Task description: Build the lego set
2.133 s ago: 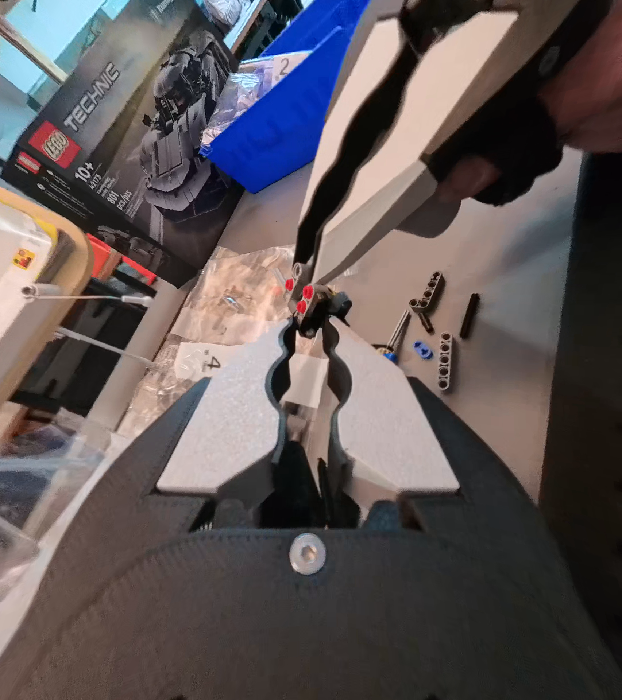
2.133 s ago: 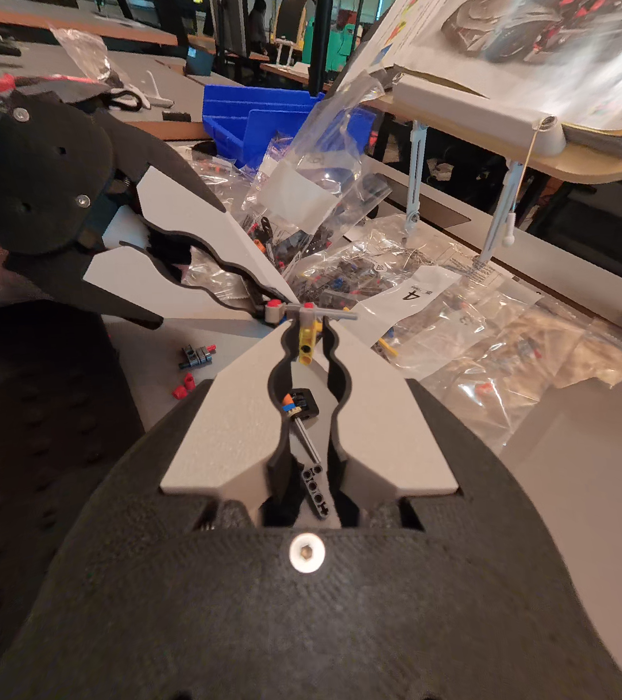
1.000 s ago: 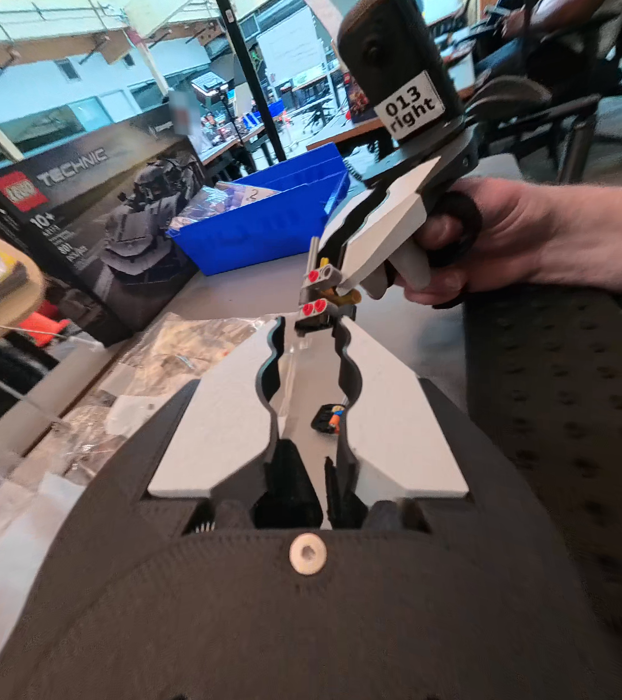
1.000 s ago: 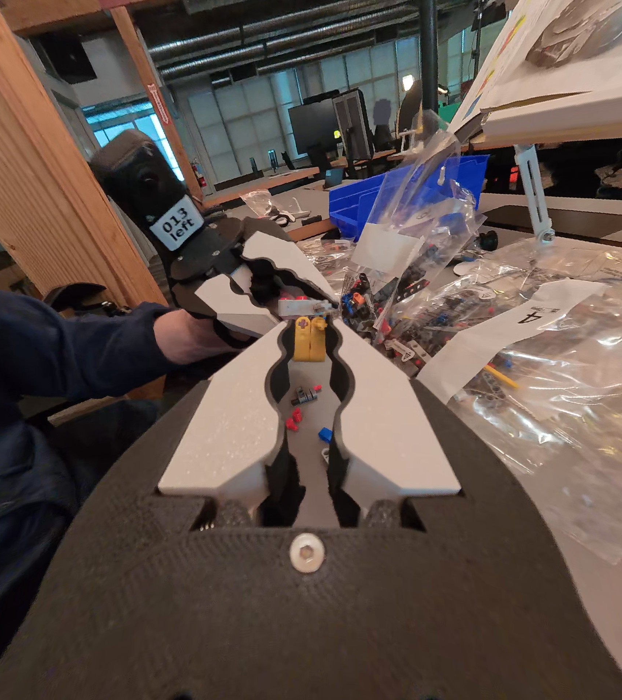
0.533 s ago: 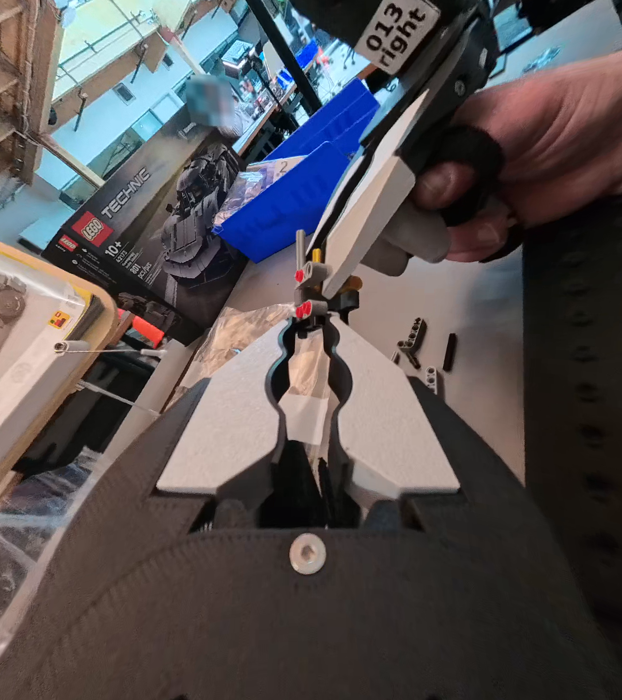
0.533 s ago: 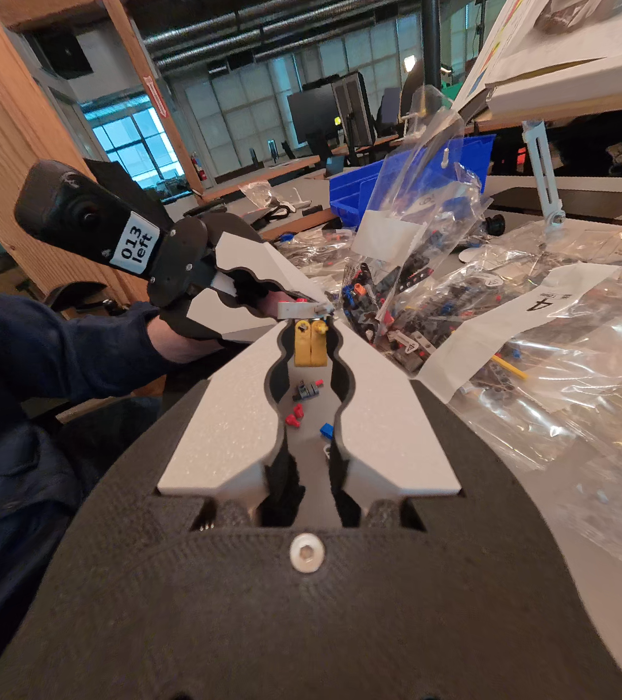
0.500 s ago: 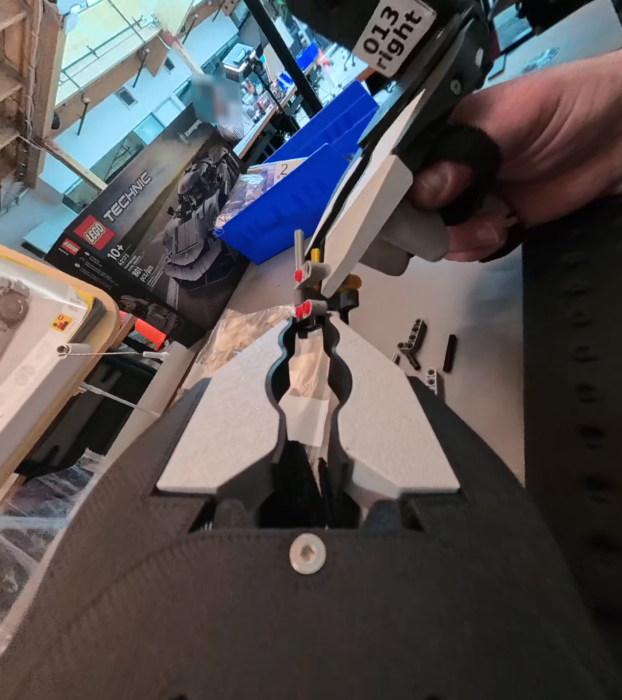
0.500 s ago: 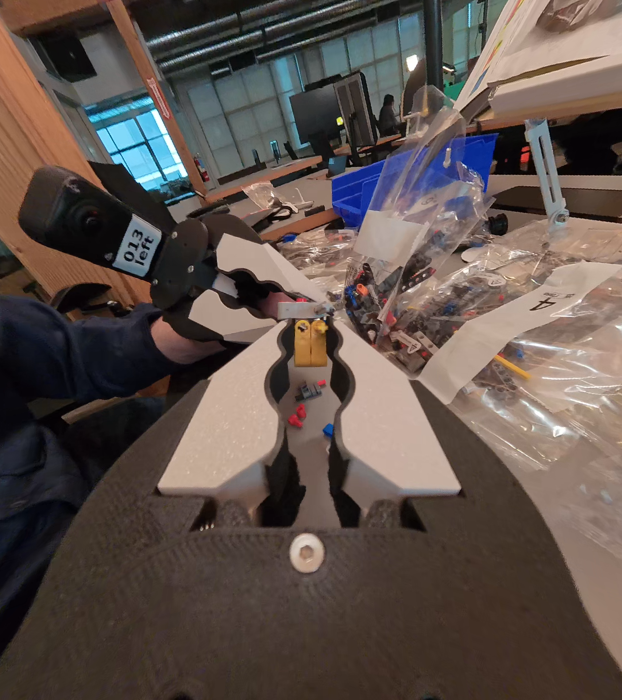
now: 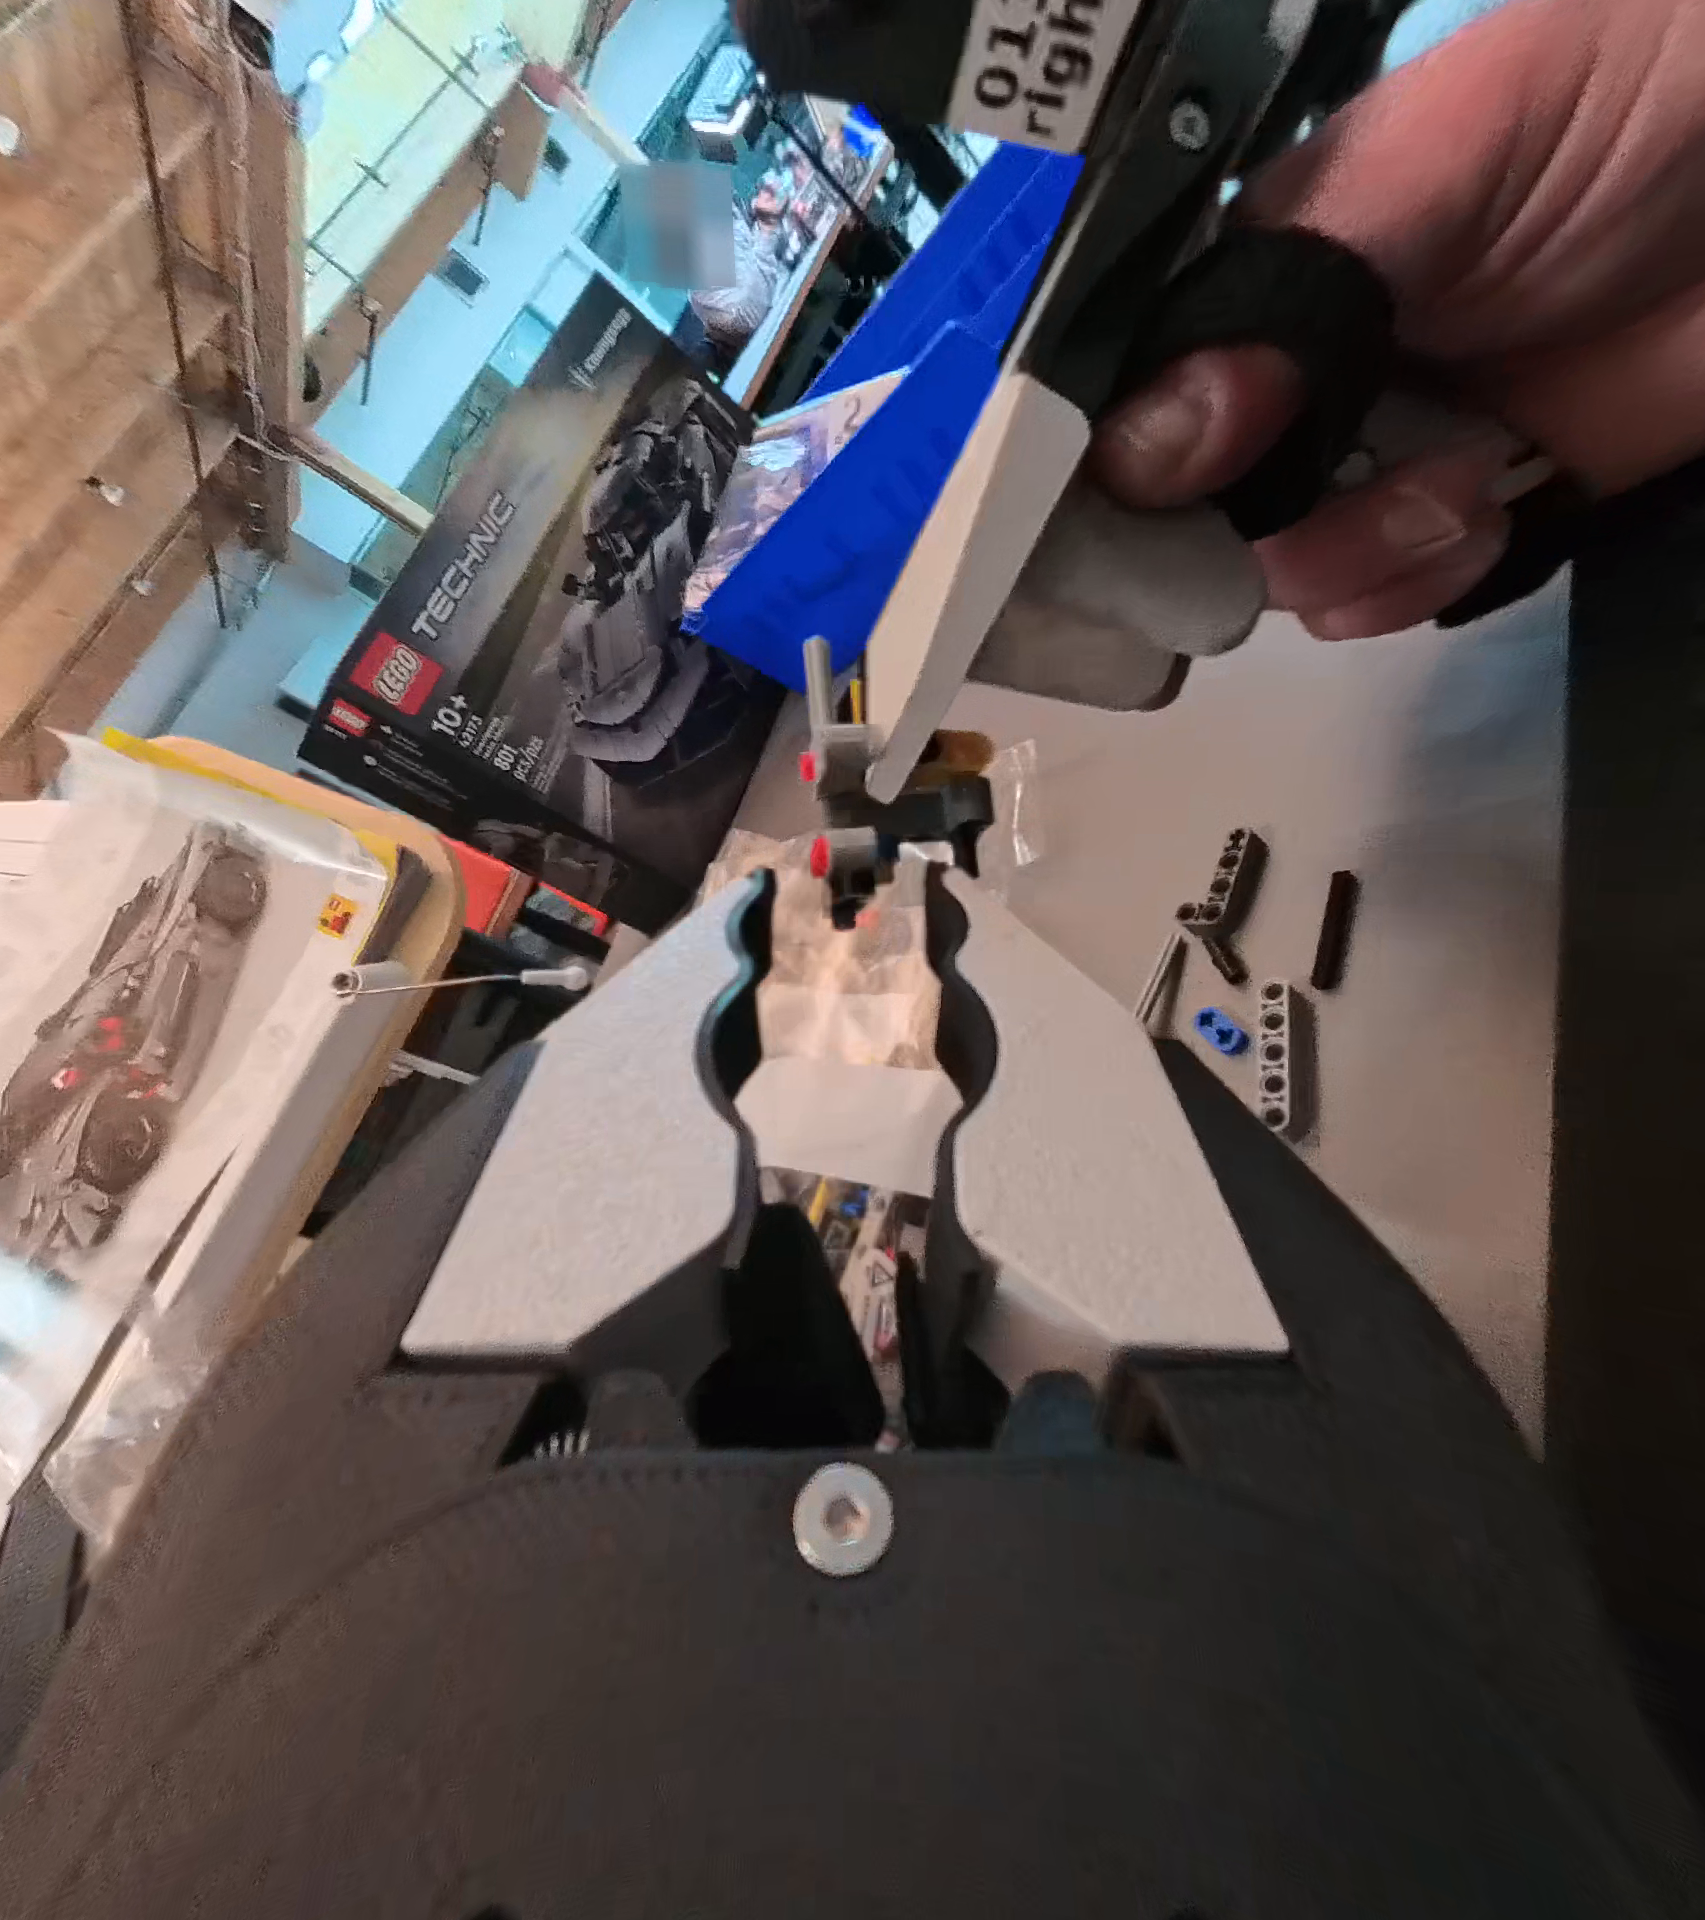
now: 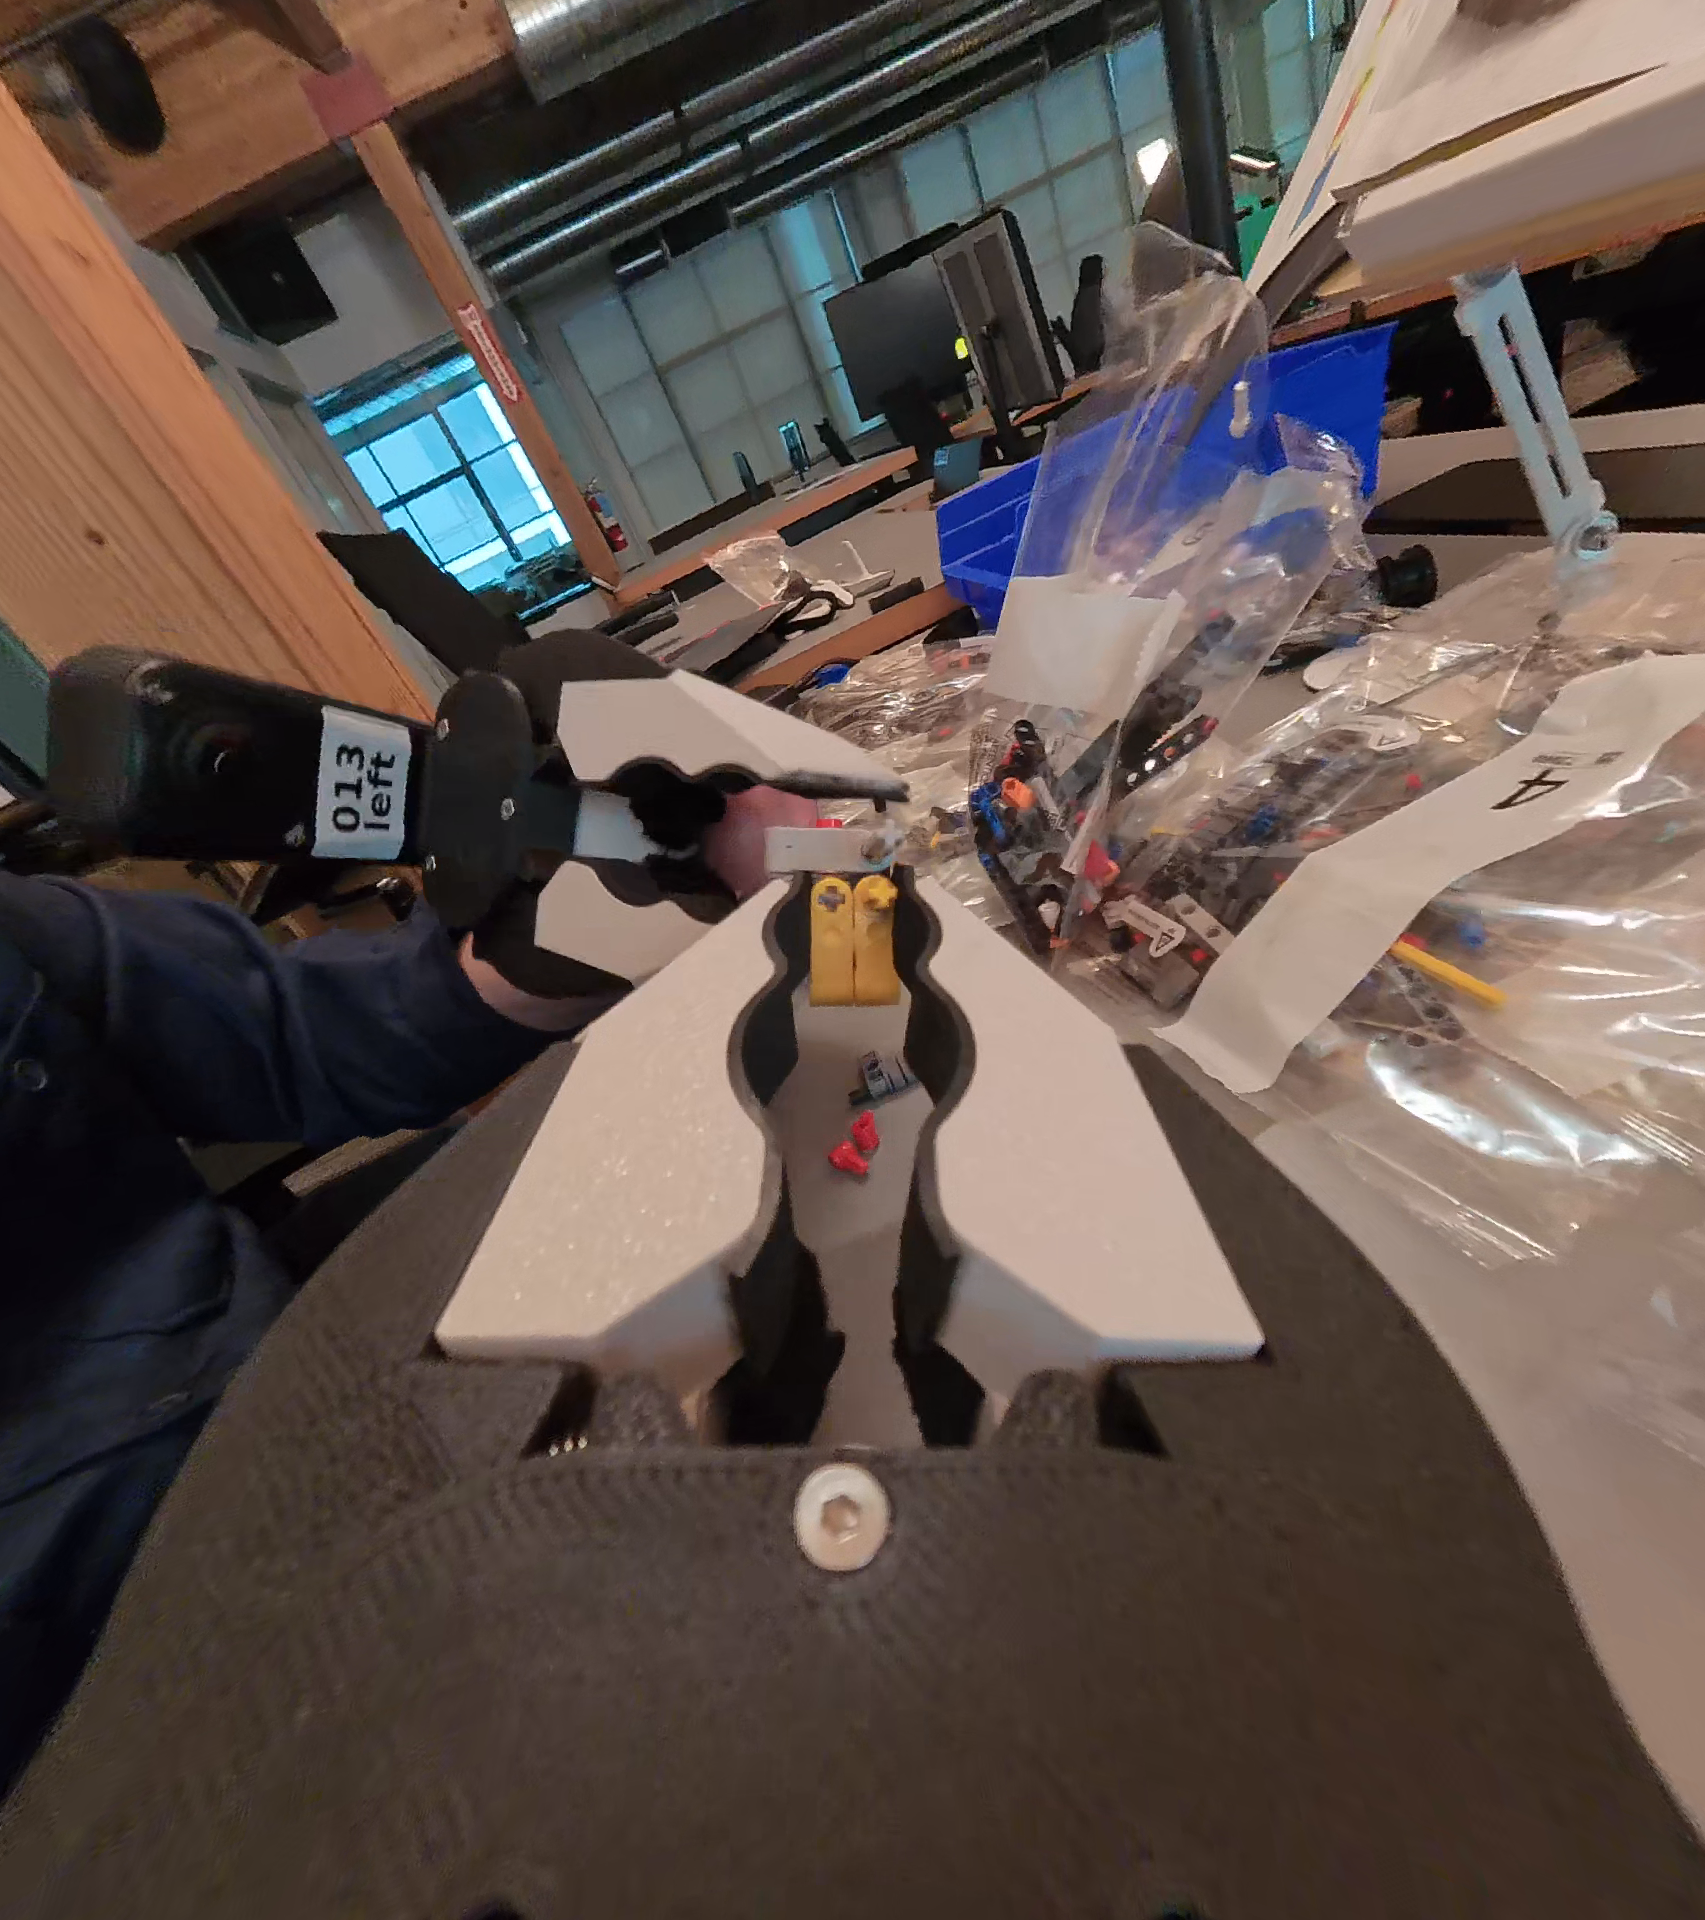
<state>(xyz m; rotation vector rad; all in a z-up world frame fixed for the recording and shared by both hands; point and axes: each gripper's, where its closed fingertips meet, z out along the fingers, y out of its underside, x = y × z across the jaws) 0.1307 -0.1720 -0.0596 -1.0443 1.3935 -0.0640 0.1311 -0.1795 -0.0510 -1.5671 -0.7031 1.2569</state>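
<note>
A small Lego assembly (image 9: 853, 847) of grey connectors, red pins and a dark part hangs in the air between both grippers. My right gripper (image 10: 850, 894) is shut on its yellow piece (image 10: 853, 935). The assembly's grey beam (image 10: 822, 847) lies across just beyond the right fingertips. In the left wrist view the right gripper (image 9: 879, 790) comes in from the upper right, tip on the assembly. My left gripper (image 9: 843, 883) has its jaws slightly apart around the assembly's lower end. A gap shows beside its left finger (image 9: 619, 1143). The left gripper also shows in the right wrist view (image 10: 889, 821).
Loose grey beams (image 9: 1279, 1060), a blue piece (image 9: 1220, 1032) and a black pin (image 9: 1334, 940) lie on the grey table beside a black mat (image 9: 1679, 1039). Red pins (image 10: 853, 1143) lie below. Parts bags (image 10: 1450, 883), a blue bin (image 9: 879, 540), the set box (image 9: 557, 665) and a booklet stand (image 9: 100, 1039) surround. The tips of both grippers are at nearly the same place. Between my left fingertips and the black pin (image 9: 1334, 940) there is roughly 11 centimetres.
Both grippers have rolled and tilted while staying together on the assembly. My left jaws stand wider than half a second ago. The right gripper still holds the yellow piece.
</note>
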